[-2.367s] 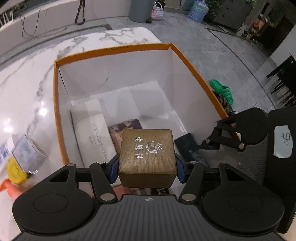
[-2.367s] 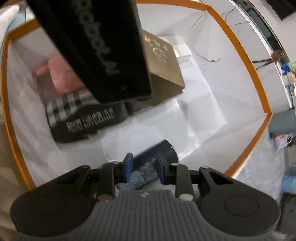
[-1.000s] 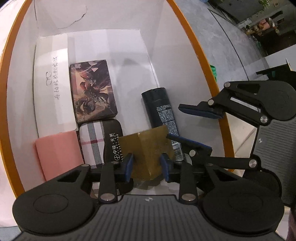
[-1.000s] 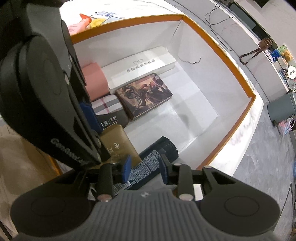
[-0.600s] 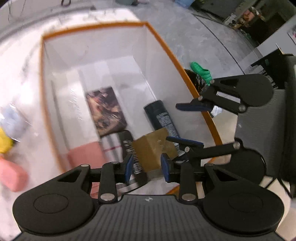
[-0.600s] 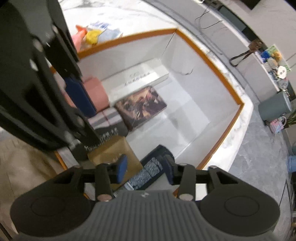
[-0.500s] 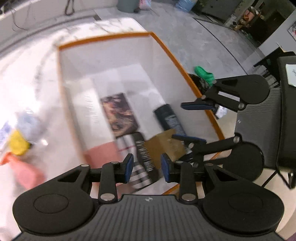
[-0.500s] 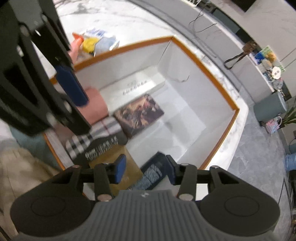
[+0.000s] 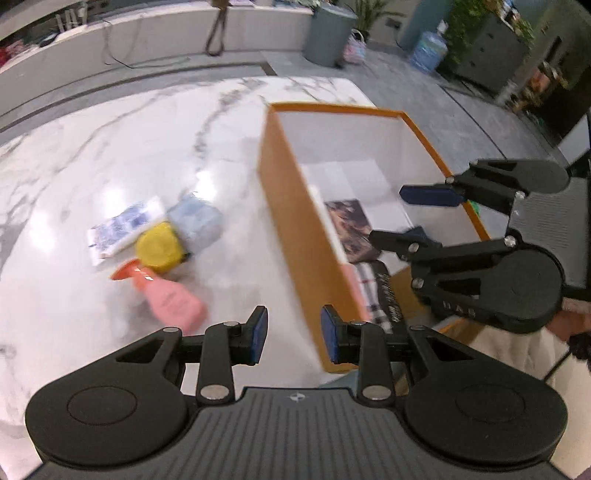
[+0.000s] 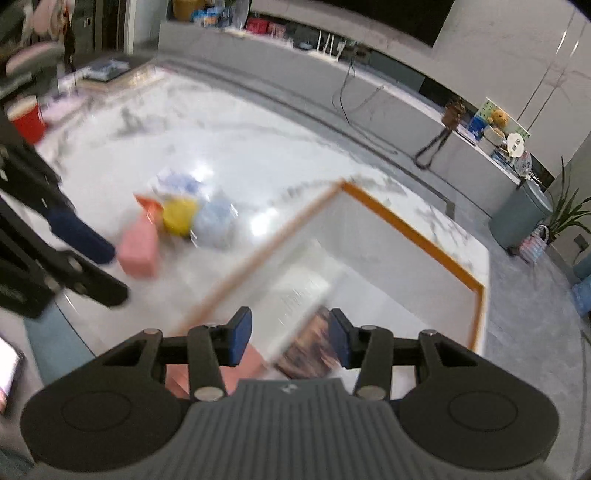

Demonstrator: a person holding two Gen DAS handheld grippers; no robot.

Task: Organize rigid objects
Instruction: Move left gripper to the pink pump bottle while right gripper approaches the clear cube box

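An orange-rimmed white box (image 9: 291, 206) stands on the marble table; it also shows in the right wrist view (image 10: 413, 229). Inside lie a picture-covered box (image 9: 351, 229), a plaid case (image 9: 373, 291), a pink block and the gold box (image 9: 402, 284). My left gripper (image 9: 293, 332) is open and empty, above the table beside the box's near left wall. My right gripper (image 10: 290, 338) is open and empty above the box; it also shows in the left wrist view (image 9: 424, 214). Loose on the table lie a pink bottle (image 9: 166, 295), a yellow item (image 9: 159, 251), a pale blue packet (image 9: 199, 221) and a printed leaflet (image 9: 122, 229).
The table (image 9: 110, 155) ends near the box's far side, with grey floor beyond. A grey bin (image 9: 328, 33) and a water jug (image 9: 428, 55) stand on the floor. A red cup (image 10: 27, 122) sits far left in the right wrist view.
My left gripper let go of the gold box inside the orange box, then lifted out and swung left toward the loose items. My right gripper rose out of the box and opened wider.
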